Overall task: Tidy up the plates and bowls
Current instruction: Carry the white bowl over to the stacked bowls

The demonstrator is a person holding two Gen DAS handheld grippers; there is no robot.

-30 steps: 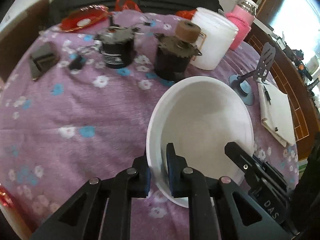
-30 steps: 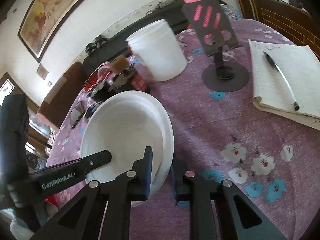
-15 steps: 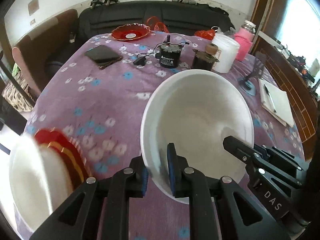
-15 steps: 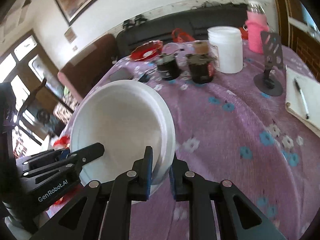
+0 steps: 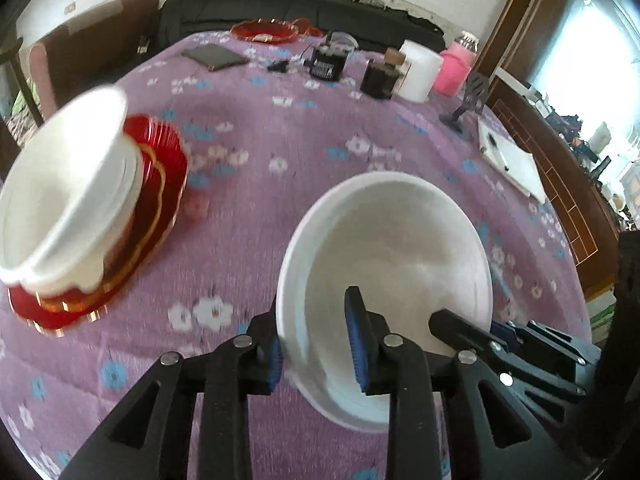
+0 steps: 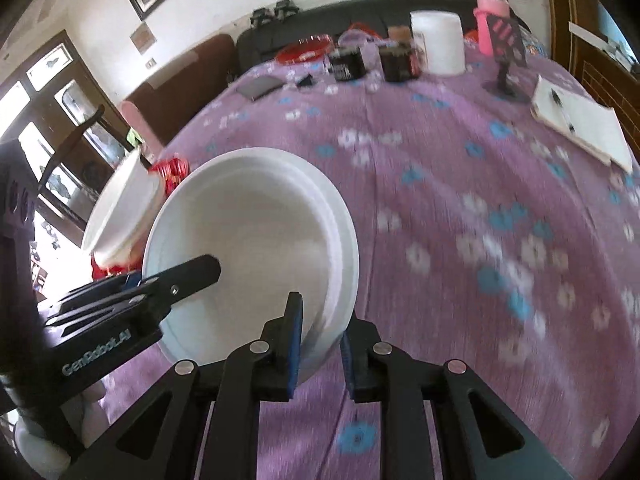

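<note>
Through your left wrist camera, your left gripper point(image 5: 316, 340) is clamped on the near-left rim of the white bowl point(image 5: 384, 240), one blue pad point(image 5: 355, 332) inside and the other outside the wall. The bowl looks nested in at least one more, and nothing lies inside it. It is held tilted above the purple flowered tablecloth point(image 5: 256, 208). Your right gripper point(image 5: 460, 326) reaches in from the right and grips the opposite rim. To the left, a stack of white bowls point(image 5: 68, 196) sits on a pile of red plates point(image 5: 160, 184), blurred. At the far edge stand a red dish point(image 5: 264, 32), a phone point(image 5: 216, 58), two dark jars point(image 5: 328, 64), a white tub point(image 5: 418, 70) and a pink bottle point(image 5: 456, 66). A notepad with a pen point(image 5: 508, 160) lies to the right, near a small black stand point(image 5: 466, 104).

Through your right wrist camera, your right gripper point(image 6: 318, 332) is closed on the near rim of the white bowl point(image 6: 256, 240), and stepped edges show a nested stack. Your left gripper point(image 6: 192, 276) holds the far-left rim. Behind it sit the stack of white bowls point(image 6: 120, 208) and the red plates point(image 6: 170, 170). The open tablecloth point(image 6: 460, 208) stretches to the right, with the notepad point(image 6: 580, 120) and the white tub point(image 6: 438, 44) well apart from the bowl.
</note>
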